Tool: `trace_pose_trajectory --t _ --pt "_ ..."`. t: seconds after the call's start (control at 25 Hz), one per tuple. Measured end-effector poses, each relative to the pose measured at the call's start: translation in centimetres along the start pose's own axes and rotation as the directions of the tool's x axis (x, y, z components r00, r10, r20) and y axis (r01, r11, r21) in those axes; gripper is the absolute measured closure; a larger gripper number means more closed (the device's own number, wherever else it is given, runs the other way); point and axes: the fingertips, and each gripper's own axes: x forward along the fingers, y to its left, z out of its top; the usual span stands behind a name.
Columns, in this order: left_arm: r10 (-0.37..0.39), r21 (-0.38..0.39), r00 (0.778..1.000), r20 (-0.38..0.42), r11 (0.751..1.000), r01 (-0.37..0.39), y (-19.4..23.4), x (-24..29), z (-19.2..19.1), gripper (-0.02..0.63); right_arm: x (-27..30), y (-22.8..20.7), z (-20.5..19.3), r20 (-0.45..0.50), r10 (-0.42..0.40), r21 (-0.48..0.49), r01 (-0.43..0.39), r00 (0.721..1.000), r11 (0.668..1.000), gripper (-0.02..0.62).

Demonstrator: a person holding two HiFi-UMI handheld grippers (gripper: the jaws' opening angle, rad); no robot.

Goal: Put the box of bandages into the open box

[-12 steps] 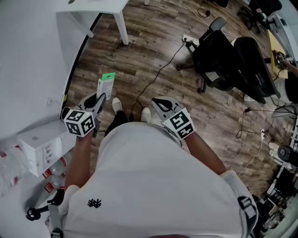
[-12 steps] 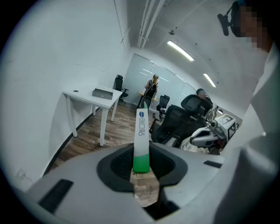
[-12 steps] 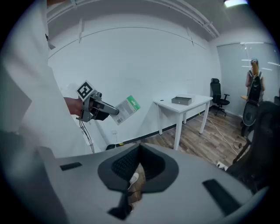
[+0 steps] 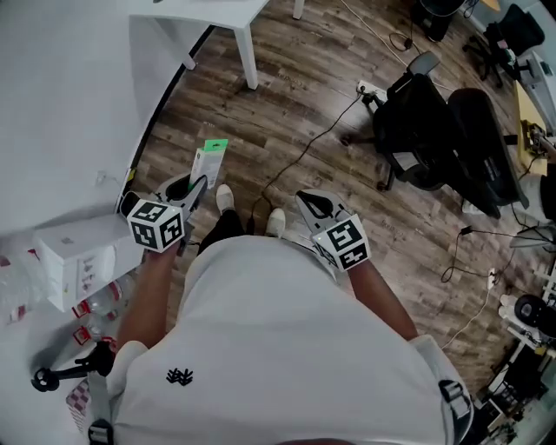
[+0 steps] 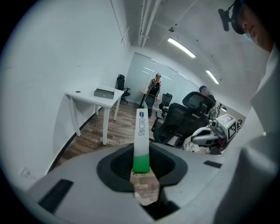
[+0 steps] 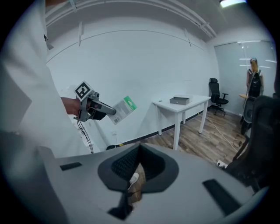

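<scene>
The box of bandages (image 4: pixel 209 162) is a flat white carton with a green end. My left gripper (image 4: pixel 198 184) is shut on it and holds it in the air over the wooden floor, ahead of my left knee. In the left gripper view the box (image 5: pixel 141 133) stands edge-on between the pads, green end down. The right gripper view shows the box (image 6: pixel 124 109) from the side, sticking out of the left gripper (image 6: pixel 94 108). My right gripper (image 4: pixel 311 202) is shut with nothing in it. A white open box (image 4: pixel 76 259) stands on the white surface at my left.
A white desk (image 4: pixel 208 17) stands ahead on the left. Black office chairs (image 4: pixel 434 130) stand at the right, and cables and a power strip (image 4: pixel 372 88) lie on the floor. Bottles (image 4: pixel 97 311) lie beside the white box. A person (image 5: pixel 155 85) stands far off.
The head view has shifted a little, so the floor and chairs sit lower and further right. Both grippers keep their pose, and the left one still holds the bandage box.
</scene>
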Motion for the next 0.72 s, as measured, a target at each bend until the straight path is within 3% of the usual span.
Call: trace_pose_trajectory --t 0.28,0.4,0.72 --pt "0.02 -0.026 1.0 0.005 0.999 -0.02 0.9 0.3 1.1 0.517 0.7 -2.0 0.7 0.014 -0.009 0.018 0.009 1.0 1.0 0.584" --pt "0.015 -0.03 1.0 -0.004 0.999 -0.016 2.0 1.0 1.8 0.517 1.8 -3.0 2.1 0.02 -0.015 0.018 0.015 1.0 1.0 0.515" --pt "-0.062 -0.008 0.998 0.009 0.998 0.062 7.0 5.8 8.1 0.517 6.3 -6.8 7.3 0.004 -0.08 0.041 0.079 0.997 0.996 0.514"
